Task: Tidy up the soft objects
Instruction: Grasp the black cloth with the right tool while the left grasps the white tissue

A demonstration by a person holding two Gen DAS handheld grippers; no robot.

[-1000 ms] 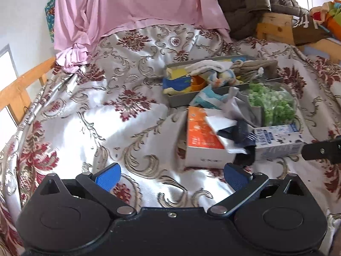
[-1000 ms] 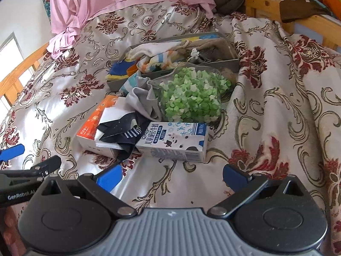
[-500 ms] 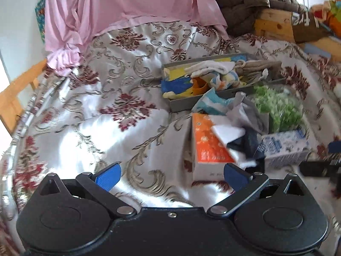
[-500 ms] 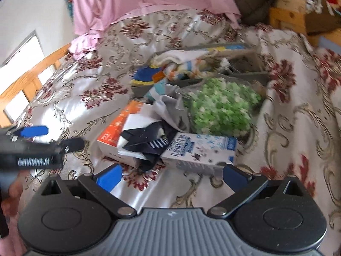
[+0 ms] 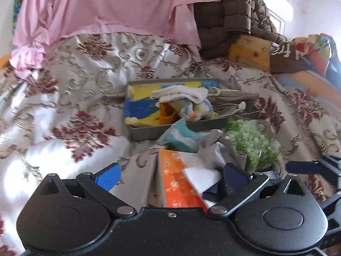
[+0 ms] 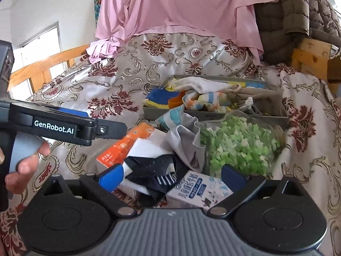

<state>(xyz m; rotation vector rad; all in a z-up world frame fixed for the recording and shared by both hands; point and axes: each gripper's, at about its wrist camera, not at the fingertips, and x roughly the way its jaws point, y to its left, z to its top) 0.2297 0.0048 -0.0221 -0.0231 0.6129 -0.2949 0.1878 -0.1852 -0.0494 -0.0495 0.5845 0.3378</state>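
Orange cardboard marks my landmark: the tissue box (image 6: 125, 147) lies on the flowered bedspread (image 6: 119, 79), and everything I describe hangs off it. Left of the box, my left gripper (image 6: 110, 129) reaches in level, fingers spread and empty, its tips just beside the box's far corner; in its own camera the left gripper (image 5: 170, 172) straddles the box. Draped across the box's near end lies the dark sock (image 6: 153, 170), the soft thing I judge I should take first, its striped cuff hanging toward the milk carton (image 6: 198, 192). My right gripper (image 6: 170, 176) is wide open, holding nothing, and the sock sits straight ahead between its blue pads (image 6: 111, 176), long axis running across from left to right. So the right hand is nearer. Behind the box sit a grey cloth (image 6: 187, 143) and a bag of green bits (image 6: 240, 143), and farther back the grey tray (image 6: 215, 115), already holding folded cloths.
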